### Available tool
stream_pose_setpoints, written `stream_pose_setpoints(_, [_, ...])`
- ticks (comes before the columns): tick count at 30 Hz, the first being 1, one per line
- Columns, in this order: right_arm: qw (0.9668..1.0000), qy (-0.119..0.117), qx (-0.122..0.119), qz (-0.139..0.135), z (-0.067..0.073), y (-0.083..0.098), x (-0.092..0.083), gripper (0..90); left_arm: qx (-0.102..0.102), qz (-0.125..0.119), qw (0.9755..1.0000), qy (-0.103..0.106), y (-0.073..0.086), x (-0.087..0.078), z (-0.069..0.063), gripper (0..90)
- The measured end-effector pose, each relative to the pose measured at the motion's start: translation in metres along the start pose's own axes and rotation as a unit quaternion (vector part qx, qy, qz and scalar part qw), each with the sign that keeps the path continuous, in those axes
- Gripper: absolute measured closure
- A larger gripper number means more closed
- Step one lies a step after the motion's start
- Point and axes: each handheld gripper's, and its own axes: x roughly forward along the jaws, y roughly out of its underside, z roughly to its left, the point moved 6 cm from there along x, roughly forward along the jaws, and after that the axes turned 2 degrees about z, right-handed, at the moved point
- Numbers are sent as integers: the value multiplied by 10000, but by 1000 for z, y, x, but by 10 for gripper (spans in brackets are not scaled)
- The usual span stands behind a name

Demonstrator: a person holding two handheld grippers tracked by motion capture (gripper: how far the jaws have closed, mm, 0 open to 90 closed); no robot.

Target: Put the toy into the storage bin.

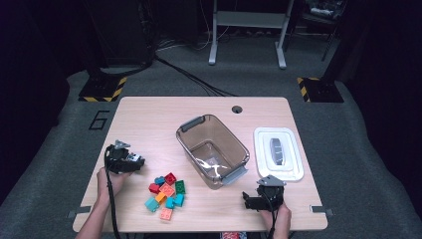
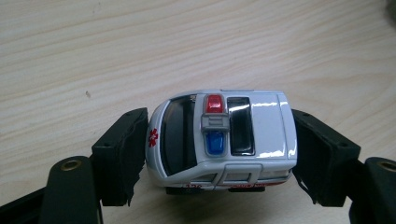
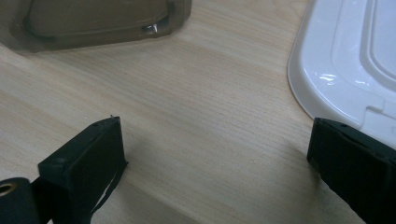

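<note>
toy ambulance in the left claw

the left claw [image 2: 219, 149] is clamped front and back on a glossy white toy car [image 2: 222, 140] at the left side of the pale wood-grain desk [image 1: 149, 119]. the car carries a red medical star on its hood, a red and blue light bar and red lettering too small to read. the right claw [image 3: 215, 158] stands wide open over bare wood, holding nothing, between a smoky clear plastic bin [image 1: 213, 149] and a smooth white lid [image 1: 278, 154]. studded plastic blocks [image 1: 166, 191] lie near the car.
</note>
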Motion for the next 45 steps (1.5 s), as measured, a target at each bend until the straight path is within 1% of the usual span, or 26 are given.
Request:
stream_pose_setpoints(3, [10000, 0, 45, -18, 0, 0, 0, 35, 20, -53, 10000, 23, -7, -7, -3, 253])
stream_pose_setpoints(4, [10000, 31, 52, -39, 0, -1, 0, 35, 93, -67, 9999, 31, -9, -11, -4, 254])
stream_pose_setpoints(8, [10000, 12, 44, -29, 0, 0, 0, 36, 161, -116, 9997, 111, -17, -19, -10, 253])
stream_pose_setpoints(9, [10000, 9, 27, -28, 0, 0, 0, 36, 207, -56, 9996, 171, -19, -21, -11, 253])
stream_pose_setpoints(10, [10000, 5, 34, -23, 0, 0, 0, 36, 165, -130, 9996, 191, -21, -21, -13, 254])
stream_pose_setpoints(11, [10000, 6, 35, -26, 0, 0, 0, 36, 235, -83, 9995, 177, -23, -22, -14, 254])
stream_pose_setpoints(12, [10000, 7, 34, -27, 0, 0, 0, 36, 229, -117, 9994, 215, -25, -23, -17, 253])
stream_pose_setpoints(13, [10000, 8, 39, -29, 0, 0, 0, 36, 276, -54, 9993, 236, -26, -24, -17, 254])
stream_pose_setpoints(15, [10000, 18, 42, -36, 0, -1, 0, 36, 353, -50, 9990, 263, -30, -26, -21, 253])
stream_pose_setpoints(16, [10000, 8, 31, -28, 0, 0, 0, 36, 333, -116, 9990, 273, -32, -26, -23, 253])
stream_pose_setpoints(17, [10000, 12, 39, -30, 0, 0, 0, 36, 409, -35, 9987, 304, -34, -28, -24, 253])
stream_pose_setpoints(18, [10000, 9, 47, -30, 0, 0, 0, 36, 422, -80, 9987, 285, -37, -28, -26, 254])
stream_pose_setpoints(22, [10000, -4, 49, -20, 0, 0, 0, 36, 464, -80, 9984, 328, -45, -31, -31, 253])
stream_pose_setpoints(23, [10000, 5, 28, -25, 0, 0, 0, 36, 533, -41, 9979, 356, -48, -33, -31, 254])
stream_pose_setpoints(26, [10000, 10, 8, -17, -1, 0, 0, 35, 582, -106, 9975, 387, -55, -36, -37, 253])
stream_pose_setpoints(29, [10000, 3, 11, -16, -1, 0, 0, 36, 708, -120, 9966, 407, -63, -43, -41, 253])
stream_pose_setpoints(31, [10000, 4, 9, -15, -1, 0, 0, 36, 700, -143, 9964, 464, -67, -46, -44, 254])
stream_pose_setpoints(32, [10000, 4, 10, -17, -1, 0, 0, 36, 675, -186, 9964, 471, -69, -46, -45, 253])
stream_pose_setpoints(33, [10000, 4, 10, -17, -1, 0, 0, 36, 781, -121, 9957, 489, -71, -49, -45, 253])
stream_pose_setpoints(34, [10000, 4, 10, -15, -1, 0, 0, 36, 796, -120, 9956, 477, -73, -50, -46, 253])
stream_pose_setpoints(35, [10000, 5, 11, -15, -1, 0, 0, 36, 759, -172, 9958, 476, -75, -51, -47, 253])
stream_pose_setpoints(37, [10000, 5, 13, -16, -1, 0, 0, 36, 830, -144, 9952, 494, -78, -53, -47, 254])
stream_pose_setpoints(38, [10000, 5, 13, -18, -1, 0, 0, 36, 787, -205, 9954, 511, -80, -54, -48, 253])
stream_pose_setpoints(40, [10000, 6, 12, -18, -1, 0, 0, 36, 855, -154, 9946, 561, -84, -57, -49, 253])
stream_pose_setpoints(43, [10000, 8, 14, -15, -1, 0, 0, 37, 866, -184, 9946, 543, -90, -60, -52, 253])
stream_pose_setpoints(45, [10000, 10, 17, -15, -1, 0, 0, 37, 949, -162, 9938, 551, -94, -62, -53, 253])
